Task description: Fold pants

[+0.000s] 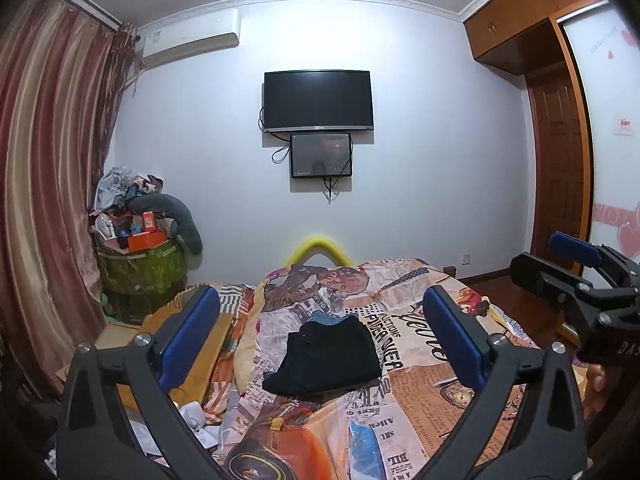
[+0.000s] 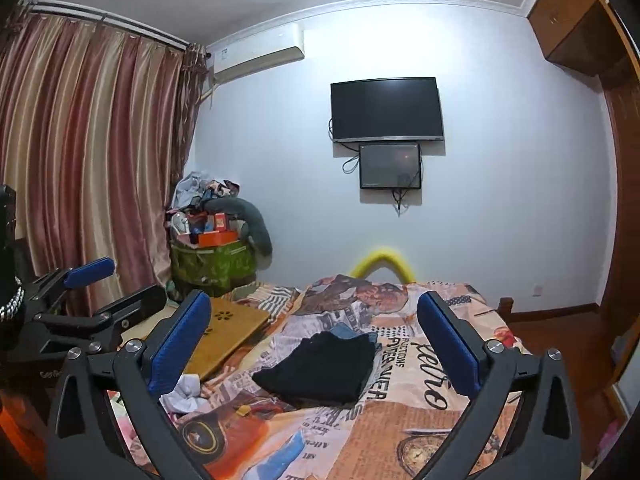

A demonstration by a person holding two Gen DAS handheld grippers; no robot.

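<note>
The black cloth pants point(image 1: 326, 354) lie folded into a small flat bundle near the middle of the bed, on the bedspread printed like old newspapers point(image 1: 420, 368), with a bit of blue denim cloth point(image 1: 326, 317) peeking out from under their far edge. The fold looks done, or very nearly done. To do this step well, it seems best to let the bundle lie and not bump it, look to see that the edges line up, and pat down any corner that sticks up. If one more fold is wanted, both grippers should take the same edge at two spots and lift it together, so the bundle stays neat. The left gripper point(image 1: 320, 340) is wide open, with nothing between its blue pads, and it is held back from the pants toward the near edge of the bed. The right gripper point(image 2: 316, 340) is wide open too and holds nothing. Both point almost level, tipped a little down at the bed, side by side, so each one shows at the edge of the other's view. A flat wooden board point(image 2: 228, 332) lies near the left edge of the bed, and some white crumpled cloth point(image 2: 186, 392) sits near that edge too, closer in.
</note>
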